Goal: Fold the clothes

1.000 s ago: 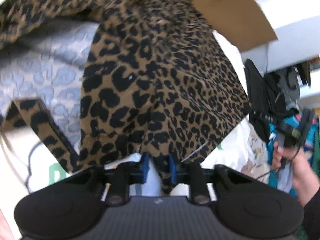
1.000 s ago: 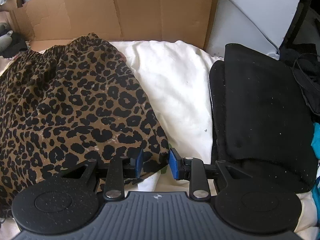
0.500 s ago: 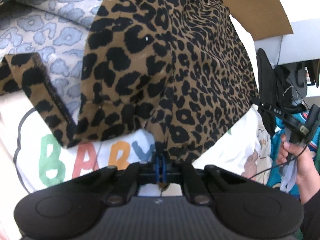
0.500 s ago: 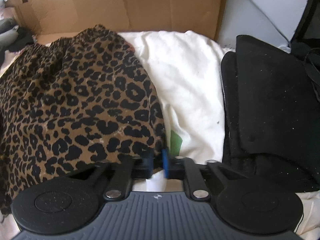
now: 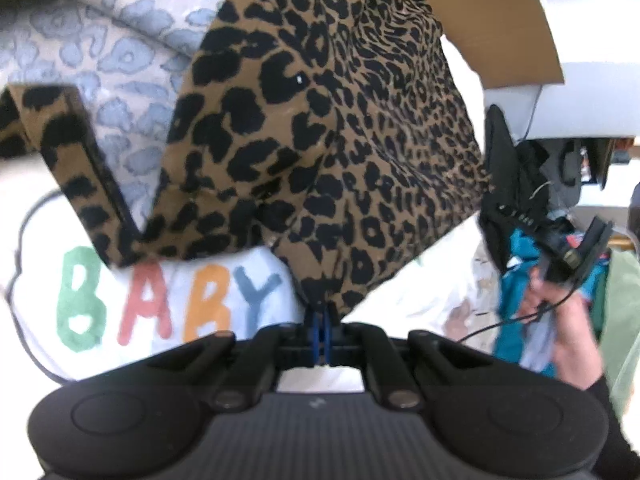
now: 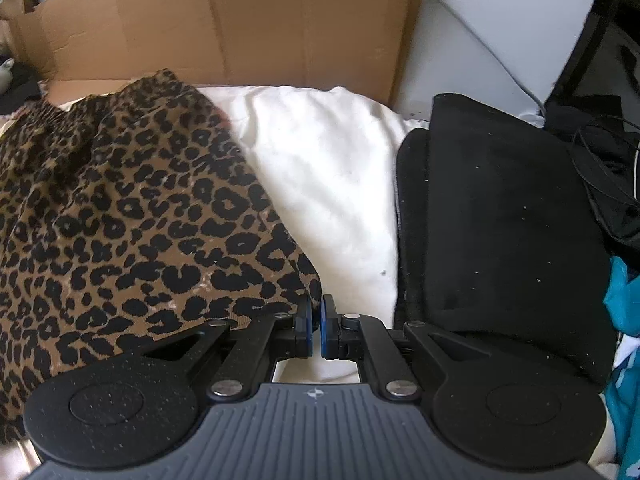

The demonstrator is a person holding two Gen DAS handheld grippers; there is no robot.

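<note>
Tongs in both your hands pinch the brown leopard-print fabric garment [image 5: 360, 128]: left tongs [image 5: 320, 322] and right tongs [image 6: 315, 322] have just closed on its hem corners, above the white "BABY" cloth [image 5: 160, 292].

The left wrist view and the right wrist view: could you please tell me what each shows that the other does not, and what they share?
Only the left wrist view shows the white fabric printed BABY, the pale blue spotted lining and a hand holding the other gripper. Only the right wrist view shows the folded black garment and the plain white cloth. Both show the leopard-print garment, pinched at an edge by the left gripper and the right gripper, and brown cardboard behind.
</note>
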